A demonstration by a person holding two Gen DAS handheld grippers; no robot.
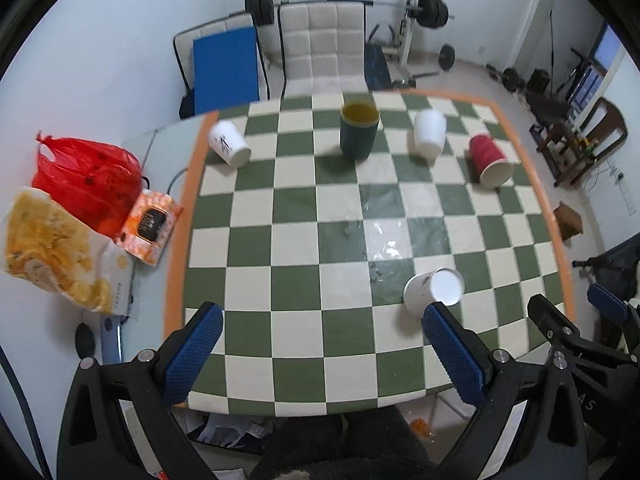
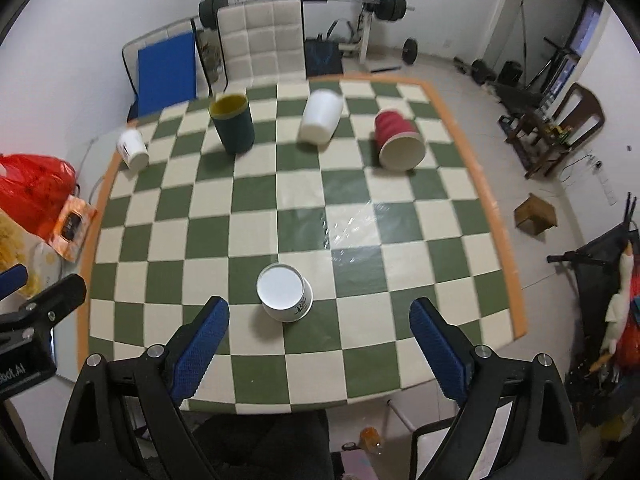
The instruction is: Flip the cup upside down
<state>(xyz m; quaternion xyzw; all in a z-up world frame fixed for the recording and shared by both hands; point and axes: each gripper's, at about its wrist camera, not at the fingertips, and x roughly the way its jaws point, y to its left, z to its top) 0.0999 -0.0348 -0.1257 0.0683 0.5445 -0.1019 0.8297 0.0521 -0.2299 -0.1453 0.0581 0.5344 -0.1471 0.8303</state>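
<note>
A small white paper cup (image 2: 285, 293) stands upside down on the checkered table (image 2: 360, 364), base up, just ahead of my open right gripper (image 2: 319, 316). It also shows in the left wrist view (image 1: 434, 289), touching the tip of the right finger of my open, empty left gripper (image 1: 323, 322). At the back stand an upright dark green cup (image 1: 359, 129) with a yellow inside, an upside-down white cup (image 1: 429, 132), an upside-down red cup (image 1: 488, 159) and an upside-down white printed cup (image 1: 230, 143).
Left of the table lie a red plastic bag (image 1: 86, 180), a yellow snack bag (image 1: 52, 248) and an orange wipes pack (image 1: 150, 226). A padded chair (image 1: 322, 46) and weight equipment stand behind the table. A small wooden box (image 2: 535, 214) sits on the floor.
</note>
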